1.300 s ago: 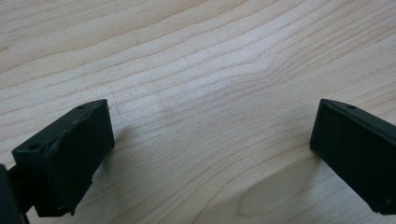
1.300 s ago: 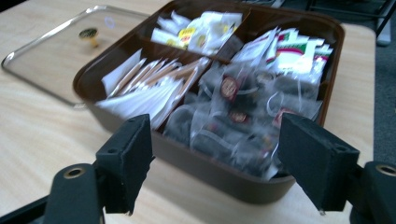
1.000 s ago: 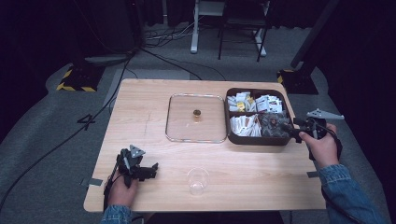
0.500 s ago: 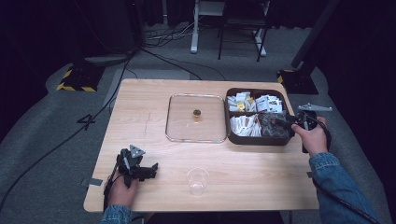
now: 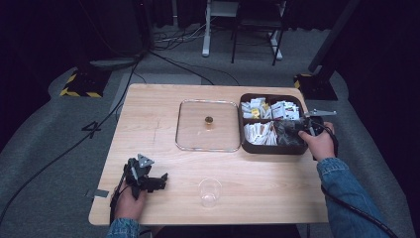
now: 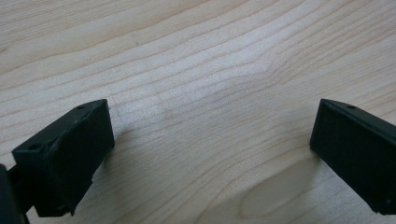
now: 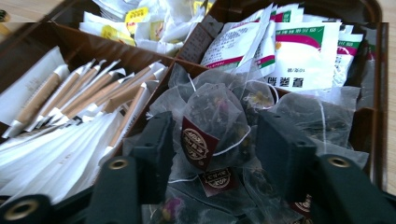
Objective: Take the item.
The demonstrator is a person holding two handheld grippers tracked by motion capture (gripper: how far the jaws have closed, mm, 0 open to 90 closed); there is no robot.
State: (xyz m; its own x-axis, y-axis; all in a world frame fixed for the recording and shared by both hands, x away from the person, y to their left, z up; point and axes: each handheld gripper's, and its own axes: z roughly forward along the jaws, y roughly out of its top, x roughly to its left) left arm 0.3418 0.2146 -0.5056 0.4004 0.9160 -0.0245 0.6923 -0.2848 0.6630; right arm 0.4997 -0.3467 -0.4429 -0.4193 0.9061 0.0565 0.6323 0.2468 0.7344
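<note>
Mesh tea bag (image 7: 212, 123) now sits between our right gripper (image 7: 212, 154) jaws, open and newly moved into the box (image 5: 297, 148); left gripper (image 6: 210, 154) idles open.

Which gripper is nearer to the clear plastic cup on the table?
The left. The left gripper rests on the table just left of the clear plastic cup, while the right gripper is farther off, over the brown box behind it.

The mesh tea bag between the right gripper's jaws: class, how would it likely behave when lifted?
The tea bag looks like thin mesh over loose dried flowers, so it is probably light and squashy. Its string and tag would likely dangle and may snag neighbouring bags.
</note>
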